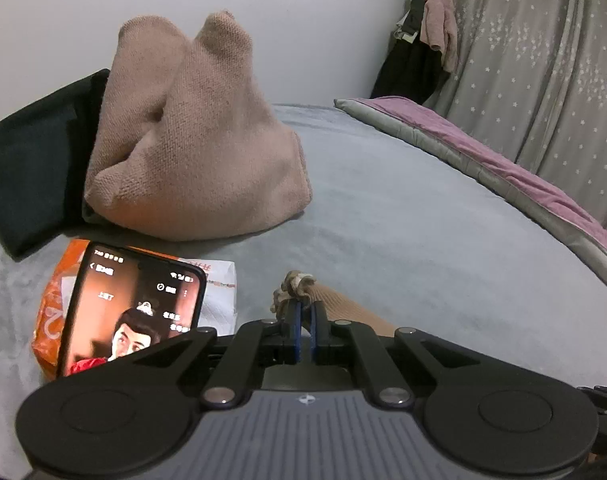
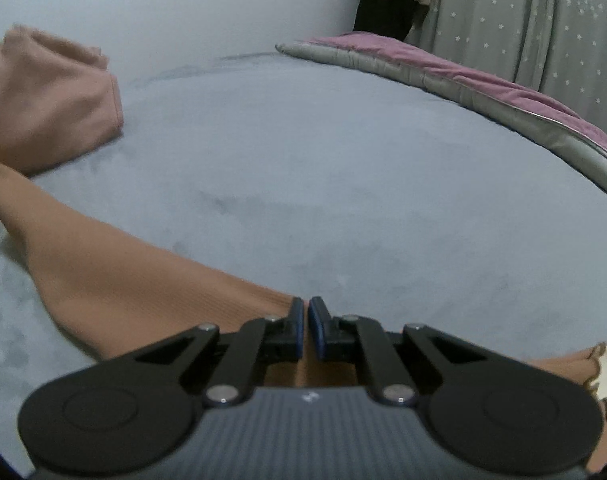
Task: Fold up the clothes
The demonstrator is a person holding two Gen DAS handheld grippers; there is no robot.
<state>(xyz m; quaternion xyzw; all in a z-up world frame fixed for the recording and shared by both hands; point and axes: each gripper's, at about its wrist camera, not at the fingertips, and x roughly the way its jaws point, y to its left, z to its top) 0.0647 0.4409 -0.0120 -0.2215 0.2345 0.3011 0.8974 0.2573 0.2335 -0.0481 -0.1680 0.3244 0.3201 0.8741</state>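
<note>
Peach ribbed garment (image 2: 115,276): frilled edge pinched by closed left gripper (image 1: 304,306), opposite edge clamped by right gripper (image 2: 306,308), stretched for folding on bed (image 2: 343,160).

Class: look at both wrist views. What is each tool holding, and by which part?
Left tool pinches the peach garment by its frilled trim; right tool is shut on its plain ribbed edge.

Two claws (image 1: 304,306); perhaps three garments (image 1: 191,140); one phone (image 1: 131,308).
</note>
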